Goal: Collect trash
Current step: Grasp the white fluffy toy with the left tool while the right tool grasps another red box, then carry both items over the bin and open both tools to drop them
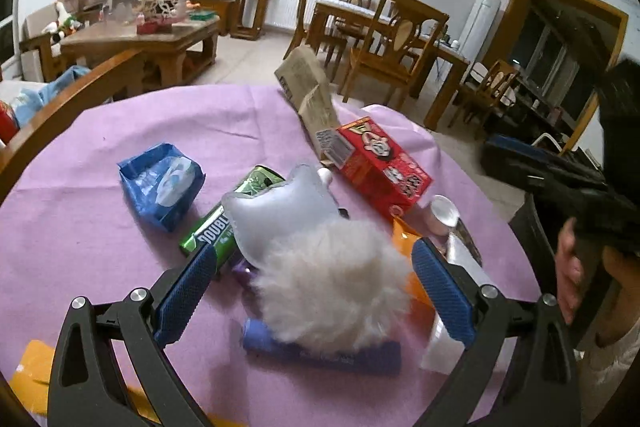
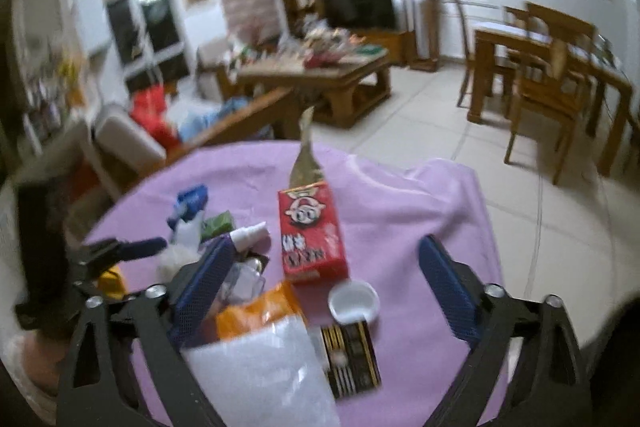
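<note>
Trash lies on a round table with a pink cloth (image 1: 80, 187). My left gripper (image 1: 312, 279) is open, its blue pads either side of a white fluffy ball (image 1: 332, 291) attached to a pale grey pouch (image 1: 280, 211); the pads do not touch it. Near it lie a green gum pack (image 1: 224, 223), a blue tissue pack (image 1: 160, 183), a purple tube (image 1: 320, 351) and a red carton (image 1: 384, 167). My right gripper (image 2: 324, 279) is open above a white cap (image 2: 354, 301), an orange packet (image 2: 256, 311), bubble wrap (image 2: 260, 375) and a black-and-gold packet (image 2: 352, 359). The red carton (image 2: 312, 231) lies just beyond.
A crumpled brown paper bag (image 1: 308, 87) stands at the table's far edge. A wooden chair back (image 1: 72, 107) curves along the left side. Beyond are a coffee table (image 1: 152, 39), dining chairs (image 1: 392, 51) and tiled floor. The left gripper shows in the right wrist view (image 2: 120, 251).
</note>
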